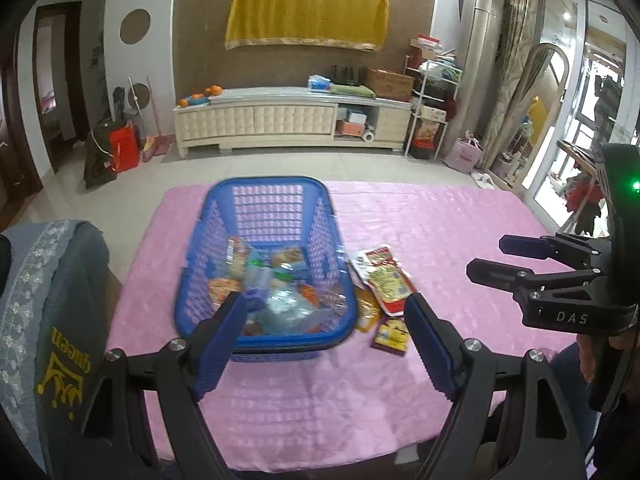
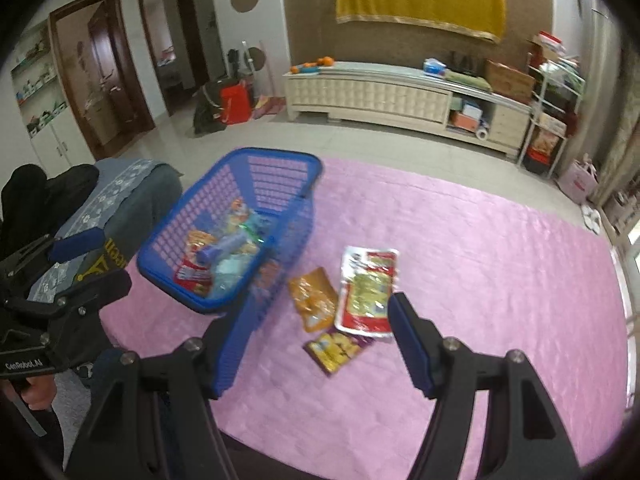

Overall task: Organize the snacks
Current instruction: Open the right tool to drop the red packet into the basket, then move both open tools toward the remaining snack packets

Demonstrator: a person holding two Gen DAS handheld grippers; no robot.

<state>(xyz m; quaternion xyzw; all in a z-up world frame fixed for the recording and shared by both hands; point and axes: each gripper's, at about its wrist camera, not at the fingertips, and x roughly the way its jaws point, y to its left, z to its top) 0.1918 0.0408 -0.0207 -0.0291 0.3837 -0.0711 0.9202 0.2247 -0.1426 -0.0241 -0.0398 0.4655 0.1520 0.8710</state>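
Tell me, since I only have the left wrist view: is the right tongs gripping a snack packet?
Observer: No. The right tongs are open, with nothing between the pads.
Operator: My own finger covers part of the purple packet. Is it lying free?
Observer: Yes. The purple and yellow packet is in full view, lying flat on the pink cloth.
Operator: What is holding my left tongs?
Observer: A hand grips the handle below the left tongs, which are open and empty.
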